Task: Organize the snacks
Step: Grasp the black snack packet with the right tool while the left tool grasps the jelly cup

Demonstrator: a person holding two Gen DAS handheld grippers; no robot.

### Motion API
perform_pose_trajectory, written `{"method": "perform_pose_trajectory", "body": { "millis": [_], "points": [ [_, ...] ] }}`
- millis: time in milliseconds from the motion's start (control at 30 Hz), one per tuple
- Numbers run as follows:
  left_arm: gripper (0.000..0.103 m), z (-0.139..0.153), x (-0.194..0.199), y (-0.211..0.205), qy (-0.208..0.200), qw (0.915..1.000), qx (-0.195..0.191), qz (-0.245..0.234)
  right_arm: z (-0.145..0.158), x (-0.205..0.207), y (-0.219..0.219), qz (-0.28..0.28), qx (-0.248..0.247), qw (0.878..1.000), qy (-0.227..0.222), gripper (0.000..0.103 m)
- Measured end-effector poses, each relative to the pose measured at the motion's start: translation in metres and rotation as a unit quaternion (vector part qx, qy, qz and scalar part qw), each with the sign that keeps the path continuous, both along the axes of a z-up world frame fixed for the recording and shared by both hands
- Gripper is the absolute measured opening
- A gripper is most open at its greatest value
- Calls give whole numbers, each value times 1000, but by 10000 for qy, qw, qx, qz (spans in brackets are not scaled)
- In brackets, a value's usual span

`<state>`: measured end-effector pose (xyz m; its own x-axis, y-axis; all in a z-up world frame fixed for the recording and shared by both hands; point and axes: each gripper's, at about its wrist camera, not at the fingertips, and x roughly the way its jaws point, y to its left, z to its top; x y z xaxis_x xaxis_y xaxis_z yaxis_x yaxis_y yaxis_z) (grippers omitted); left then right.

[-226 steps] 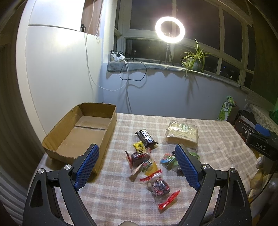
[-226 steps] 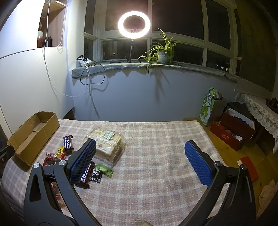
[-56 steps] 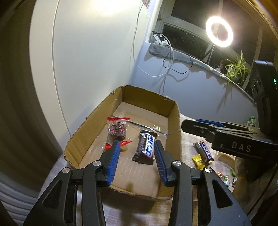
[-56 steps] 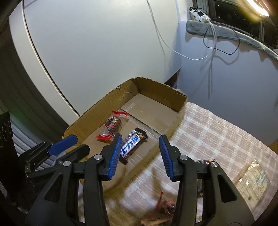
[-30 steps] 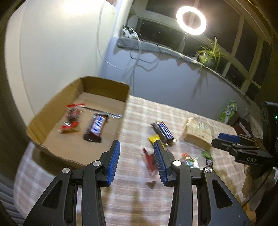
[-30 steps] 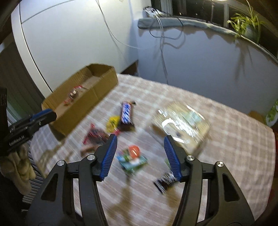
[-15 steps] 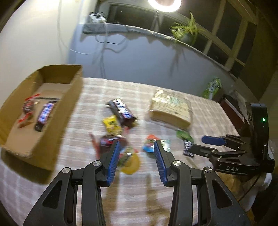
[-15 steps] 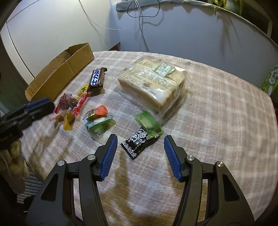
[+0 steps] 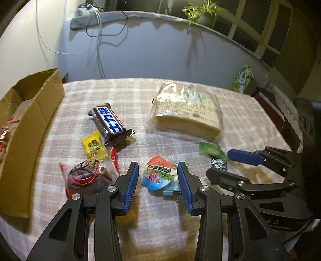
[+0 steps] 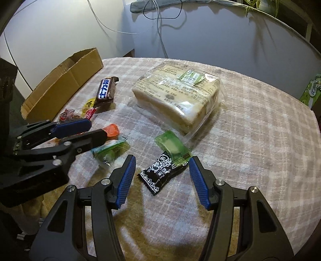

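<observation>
From the left wrist, the left gripper point(image 9: 158, 178) is seen partly spread, gripping nothing, its 2 pads flanking an orange-and-blue snack packet point(image 9: 158, 175) on the checked tablecloth point(image 9: 244, 120). The cardboard box point(image 9: 30, 124) stands at far left.

From the right wrist, the right gripper point(image 10: 161, 176) is held wide apart and empty around a black candy packet point(image 10: 162, 173), which a green packet point(image 10: 172, 148) overlaps.

Bench point(image 9: 240, 112) under pale checked cloth. Grey-blue wall point(image 9: 152, 56) behind, cables point(image 9: 98, 40) hanging from the sill. Potted plant point(image 9: 200, 12) before dark windows point(image 9: 256, 22).
</observation>
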<state>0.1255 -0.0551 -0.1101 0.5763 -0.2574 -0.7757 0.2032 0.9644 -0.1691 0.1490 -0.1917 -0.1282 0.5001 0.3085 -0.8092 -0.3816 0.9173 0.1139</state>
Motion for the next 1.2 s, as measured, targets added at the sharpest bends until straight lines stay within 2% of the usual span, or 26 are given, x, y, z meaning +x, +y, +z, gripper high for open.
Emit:
{"method": "perform_pose_trajectory", "body": {
  "millis": [167,500,667,767,967,1200],
  "points": [
    [37,-4,4,0,67,10000,9,1,-5,2,1,-4,-101,9999,-34,58],
    [37,-4,2,1,70,9997,115,-197,-5,1,0,116,-469,9987,-165,40],
    [37,-7,13,-3,135,9986,311,-403,-5,1,-2,130,-535,9983,-183,39],
    [37,-8,20,0,243,9984,229,-457,-5,0,-8,76,-542,9983,-174,39],
    [37,-11,8,5,234,9986,177,-443,-5,-2,-16,12,-476,9987,-158,38],
    [35,-10,5,4,197,9991,175,-344,-3,-3,-17,-5,-359,9992,-193,33]
  ]
}}
